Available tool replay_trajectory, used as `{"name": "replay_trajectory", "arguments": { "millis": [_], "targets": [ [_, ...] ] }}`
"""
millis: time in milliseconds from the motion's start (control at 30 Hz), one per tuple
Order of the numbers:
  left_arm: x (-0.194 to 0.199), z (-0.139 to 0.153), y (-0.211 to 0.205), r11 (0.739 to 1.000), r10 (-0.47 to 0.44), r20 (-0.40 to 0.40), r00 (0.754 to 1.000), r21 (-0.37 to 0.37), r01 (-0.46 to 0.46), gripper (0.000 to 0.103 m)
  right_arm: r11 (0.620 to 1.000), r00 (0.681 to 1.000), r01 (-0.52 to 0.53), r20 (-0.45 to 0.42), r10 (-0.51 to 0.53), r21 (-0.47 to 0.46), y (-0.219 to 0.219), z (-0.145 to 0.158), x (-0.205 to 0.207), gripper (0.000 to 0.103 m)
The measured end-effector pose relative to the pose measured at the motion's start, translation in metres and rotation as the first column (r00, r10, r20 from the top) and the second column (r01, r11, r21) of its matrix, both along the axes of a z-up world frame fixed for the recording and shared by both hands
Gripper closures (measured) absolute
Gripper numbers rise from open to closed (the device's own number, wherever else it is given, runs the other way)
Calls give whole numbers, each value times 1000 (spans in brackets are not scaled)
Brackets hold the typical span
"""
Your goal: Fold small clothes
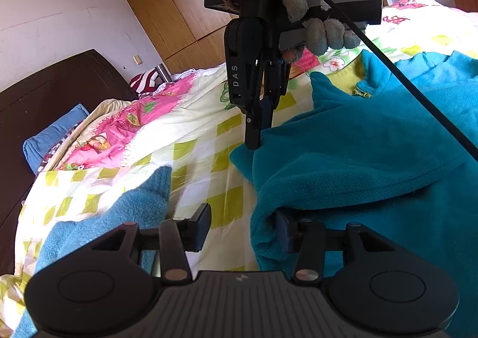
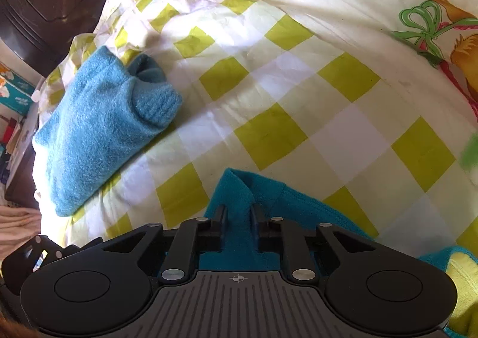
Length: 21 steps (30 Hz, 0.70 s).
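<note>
The right gripper (image 2: 237, 212) is clamped on a pinch of the teal fleece top (image 1: 373, 158), holding that edge ready to fold. The left gripper (image 1: 242, 227) is spread wide; the fleece bunches against one finger (image 1: 282, 230), not yet pinched. Beyond the fingers, the sleeve (image 2: 101, 128) lies stretched out on the checked bedsheet (image 2: 269, 84), probably to be folded inward.
</note>
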<state>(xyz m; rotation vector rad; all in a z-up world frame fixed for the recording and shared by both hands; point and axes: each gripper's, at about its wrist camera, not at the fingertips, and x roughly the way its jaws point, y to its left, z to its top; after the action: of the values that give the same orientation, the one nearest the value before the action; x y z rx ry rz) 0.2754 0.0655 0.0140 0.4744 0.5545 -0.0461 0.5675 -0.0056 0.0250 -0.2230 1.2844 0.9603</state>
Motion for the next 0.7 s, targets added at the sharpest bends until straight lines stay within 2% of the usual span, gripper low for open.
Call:
{"name": "replay_trajectory", "arguments": {
  "millis": [133,167,200,233,400,467,567,700],
  "targets": [
    [6,0,0,1000,7,15,1000,0,-7,46,998,998,61,22,-61,-5,0,4,0,97],
    [8,-1,-1,1000,4,2,1000,1,-4,55,996,996,86,24,-86,0,0,5,0,97],
    [10,-2,-1,1000,0,-12,1000,-1,0,70,994,993,110,29,-111,13,0,8,0,97],
    [10,-3,-2,1000,5,-26,1000,-7,-5,75,991,991,130,39,-131,26,0,11,-1,98],
    [5,-1,1,998,48,-35,998,-28,-49,80,964,962,262,65,-265,40,5,4,10,100],
    [3,-11,-1,999,41,-60,997,3,-41,80,947,946,320,53,-320,16,6,-10,14,101],
    [1,-29,-1,999,33,-103,994,45,-28,83,937,935,348,82,-346,-17,10,-21,14,101],
    [-3,-33,5,999,50,-151,987,3,-50,87,932,930,359,92,-355,-38,16,-27,18,100]
  ]
}}
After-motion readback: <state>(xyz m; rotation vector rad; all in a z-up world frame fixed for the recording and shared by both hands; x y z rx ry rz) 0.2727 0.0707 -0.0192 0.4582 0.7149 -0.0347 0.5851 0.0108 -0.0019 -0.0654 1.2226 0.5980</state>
